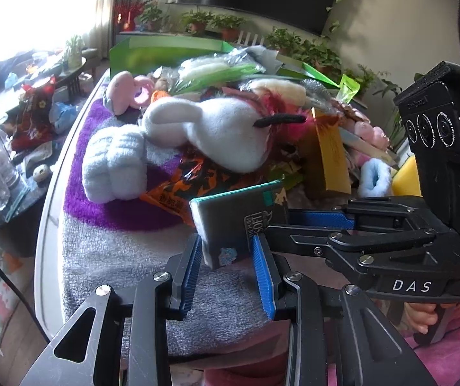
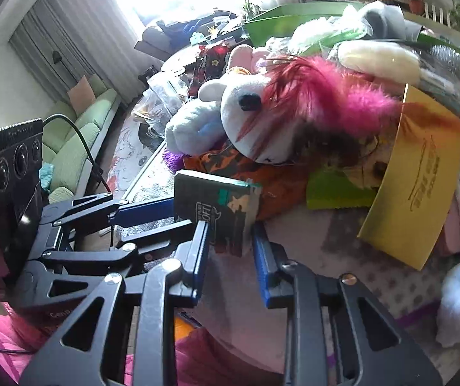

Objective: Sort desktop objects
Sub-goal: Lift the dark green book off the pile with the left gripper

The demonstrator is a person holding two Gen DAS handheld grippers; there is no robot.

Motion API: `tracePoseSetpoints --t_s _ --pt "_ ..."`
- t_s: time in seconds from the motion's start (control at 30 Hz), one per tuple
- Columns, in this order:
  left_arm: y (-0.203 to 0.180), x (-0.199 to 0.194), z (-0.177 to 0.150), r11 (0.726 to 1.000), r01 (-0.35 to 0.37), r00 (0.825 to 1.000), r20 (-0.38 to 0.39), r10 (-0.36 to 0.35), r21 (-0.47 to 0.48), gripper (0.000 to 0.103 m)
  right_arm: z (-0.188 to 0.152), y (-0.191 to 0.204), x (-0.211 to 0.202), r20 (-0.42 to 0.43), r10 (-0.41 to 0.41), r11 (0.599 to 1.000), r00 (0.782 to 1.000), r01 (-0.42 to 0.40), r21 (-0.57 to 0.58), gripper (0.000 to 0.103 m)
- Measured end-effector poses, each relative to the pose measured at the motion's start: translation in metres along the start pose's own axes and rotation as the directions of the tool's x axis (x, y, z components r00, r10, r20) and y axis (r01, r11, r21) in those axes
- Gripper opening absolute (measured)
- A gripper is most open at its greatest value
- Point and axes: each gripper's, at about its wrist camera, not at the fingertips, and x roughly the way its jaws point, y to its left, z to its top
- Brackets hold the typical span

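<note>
The left gripper (image 1: 226,257) is clamping narrowly on the lower end of a small dark box (image 1: 236,222), holding it tilted above the grey towel (image 1: 127,257). The right gripper (image 2: 230,251) is straddling the box's other side, jaws narrow; whether its pads are pressing, I cannot tell. Just beyond both tools a white plush rabbit (image 1: 217,128) is lying on an orange snack bag (image 1: 191,180), a yellow card (image 2: 422,173) leaning alongside. If one grip is loosening mid-transfer, the box could twist and drop into the pile.

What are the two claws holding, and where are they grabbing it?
Both hold the small dark green box: the left gripper pinches its near bottom corner, and the right gripper clamps its side edge.
</note>
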Motion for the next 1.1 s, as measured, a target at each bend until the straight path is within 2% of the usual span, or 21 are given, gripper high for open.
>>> tracePoseSetpoints --t_s 0.27,0.57,0.87,1.1 --pt "-0.015 -0.006 0.013 0.999 -0.004 1.000 0.028 0.003 0.035 0.033 0.007 0.001 -0.016 0.047 -0.030 0.999 0.998 0.031 -0.020 0.023" --pt "-0.046 -0.017 0.039 0.995 0.004 0.996 0.088 -0.013 0.102 0.033 0.011 -0.009 -0.055 0.124 -0.060 0.998 0.990 0.063 -0.023 0.023" --pt "-0.082 -0.014 0.077 0.986 0.021 0.990 0.132 -0.043 0.168 0.033 0.027 -0.034 -0.094 0.202 -0.100 0.994 0.974 0.105 -0.017 0.023" --pt "-0.115 0.005 0.106 0.975 0.046 0.988 0.132 -0.076 0.217 0.033 0.034 -0.072 -0.125 0.238 -0.128 0.992 0.963 0.129 0.011 0.023"
